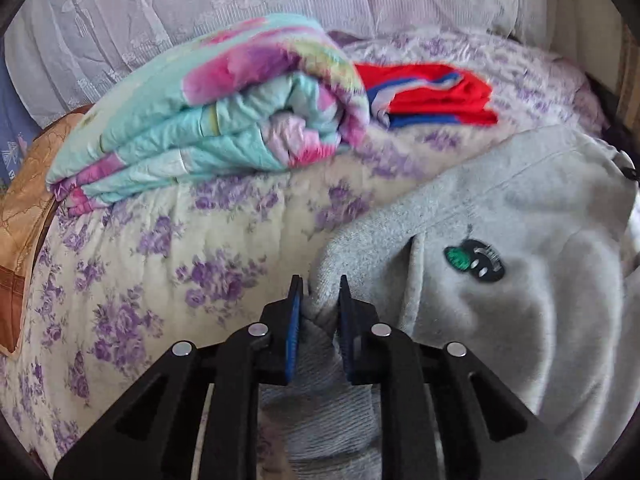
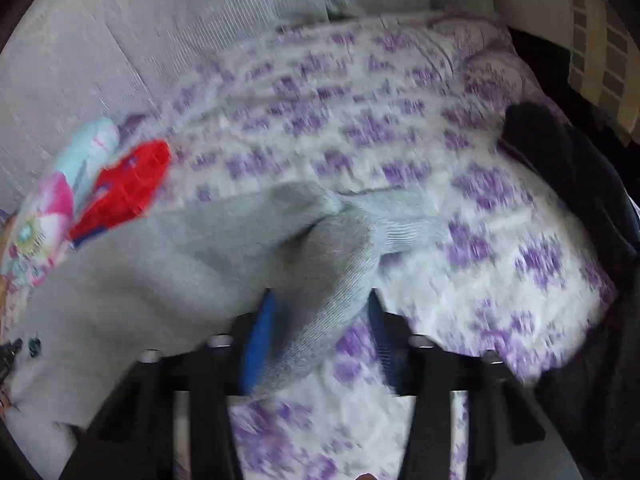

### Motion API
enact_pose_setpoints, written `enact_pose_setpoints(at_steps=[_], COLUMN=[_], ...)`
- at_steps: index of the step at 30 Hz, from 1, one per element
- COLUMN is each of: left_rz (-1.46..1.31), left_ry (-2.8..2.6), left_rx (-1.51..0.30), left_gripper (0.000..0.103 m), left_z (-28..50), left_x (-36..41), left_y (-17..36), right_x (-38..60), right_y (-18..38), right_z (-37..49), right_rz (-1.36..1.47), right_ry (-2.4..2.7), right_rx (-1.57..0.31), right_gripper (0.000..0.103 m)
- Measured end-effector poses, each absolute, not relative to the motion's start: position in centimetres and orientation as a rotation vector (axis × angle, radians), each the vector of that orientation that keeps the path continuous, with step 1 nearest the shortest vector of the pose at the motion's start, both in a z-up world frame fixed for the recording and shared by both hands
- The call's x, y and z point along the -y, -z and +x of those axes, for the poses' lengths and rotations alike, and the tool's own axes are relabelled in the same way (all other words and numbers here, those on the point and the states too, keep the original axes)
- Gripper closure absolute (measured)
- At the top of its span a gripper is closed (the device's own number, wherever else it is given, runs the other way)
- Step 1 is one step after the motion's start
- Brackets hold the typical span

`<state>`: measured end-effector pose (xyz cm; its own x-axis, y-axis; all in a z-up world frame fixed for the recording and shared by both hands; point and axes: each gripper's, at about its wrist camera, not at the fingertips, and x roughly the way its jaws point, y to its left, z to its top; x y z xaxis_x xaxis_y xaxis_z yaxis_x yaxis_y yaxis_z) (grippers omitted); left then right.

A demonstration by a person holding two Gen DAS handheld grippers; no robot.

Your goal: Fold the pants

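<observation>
The grey fleece pants [image 1: 500, 240] lie bunched on the floral bed, with a small green and black logo [image 1: 474, 260] showing. My left gripper [image 1: 320, 292] is shut on a ribbed grey edge of the pants, which hangs down between the blue pads. In the blurred right wrist view the pants [image 2: 160, 264] spread to the left, and a ribbed cuff [image 2: 332, 312] drapes across my right gripper [image 2: 320, 312]. Its jaws stand wide apart, with the cuff lying against the left blue pad [image 2: 260, 340].
A folded turquoise and pink quilt [image 1: 216, 128] and a folded red and blue garment [image 1: 432, 96] lie at the back of the purple-flowered bedspread [image 1: 160, 260]. A dark garment [image 2: 560, 168] lies at the bed's right edge. A lace-covered wall [image 1: 240, 0] stands behind.
</observation>
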<state>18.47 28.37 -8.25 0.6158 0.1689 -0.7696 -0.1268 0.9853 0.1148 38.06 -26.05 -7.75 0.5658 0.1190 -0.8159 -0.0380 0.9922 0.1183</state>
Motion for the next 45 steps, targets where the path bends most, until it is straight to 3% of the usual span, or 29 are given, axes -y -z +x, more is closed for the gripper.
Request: enact_pose_setpoints(at_steps=[1, 3, 5, 8, 11, 18, 20, 22, 23, 25, 28, 31, 35, 38, 45], left_rz=[0.078, 0.138, 0.185, 0.248, 0.315, 0.298, 0.302, 0.301, 0.327, 0.379, 0.287, 0.143, 0.167, 0.139, 0.129], left_ry=[-0.196, -0.266, -0.307, -0.338, -0.332, -0.188, -0.175, -0.143, -0.120, -0.119, -0.059, -0.008, -0.018, 0.064, 0.227], left_rx=[-0.890, -0.863, -0.825, -0.745, -0.658, -0.690, -0.721, -0.834, -0.901, -0.838, -0.873, -0.835, -0.807, -0.852, -0.983], left_gripper=[0.074, 0.044, 0.036, 0.028, 0.019, 0.019, 0.019, 0.018, 0.017, 0.016, 0.017, 0.012, 0.012, 0.012, 0.012], left_z=[18.9, 18.4, 17.6, 15.1, 12.3, 8.2, 7.6, 7.5, 7.5, 5.8, 5.2, 5.6, 8.5, 11.8, 19.7], left_x=[-28.1, -27.9, -27.5, -26.0, -23.7, -19.8, -19.0, -18.5, -18.1, -17.7, -19.5, -22.9, -25.3, -26.5, -27.6], left_y=[8.7, 8.1, 6.4, 3.1, 0.5, 0.3, 2.2, 6.0, 8.1, 9.2, 6.4, 2.5, 0.0, 0.1, 3.7], right_x=[26.5, 27.7, 27.8, 24.9, 20.1, 13.8, 13.6, 13.9, 13.8, 13.5, 13.2, 11.8, 7.8, 4.1, -1.2], right_y=[8.7, 8.3, 6.3, 2.3, 0.5, 4.7, 7.0, 10.3, 10.3, 9.8, 7.6, 3.1, -0.1, 0.1, -0.9], right_z=[37.6, 35.9, 33.8, 29.3, 24.4, 17.9, 17.0, 16.8, 15.9, 15.1, 15.4, 15.2, 16.9, 19.7, 28.6], right_rz=[0.083, 0.137, 0.148, 0.039, -0.091, -0.203, -0.225, -0.260, -0.279, -0.357, -0.400, -0.432, -0.632, -0.831, -0.726], right_ry=[-0.057, -0.054, -0.075, -0.164, -0.301, -0.508, -0.505, -0.487, -0.497, -0.498, -0.532, -0.623, -0.745, -0.759, -0.916], right_rx=[-1.006, -1.009, -0.951, -0.839, -0.758, -0.830, -0.893, -1.003, -0.952, -0.950, -0.991, -0.857, -0.681, -0.726, -0.814], right_gripper=[0.031, 0.031, 0.029, 0.016, 0.014, 0.014, 0.014, 0.006, 0.005, 0.004, 0.004, 0.004, 0.003, 0.003, 0.004])
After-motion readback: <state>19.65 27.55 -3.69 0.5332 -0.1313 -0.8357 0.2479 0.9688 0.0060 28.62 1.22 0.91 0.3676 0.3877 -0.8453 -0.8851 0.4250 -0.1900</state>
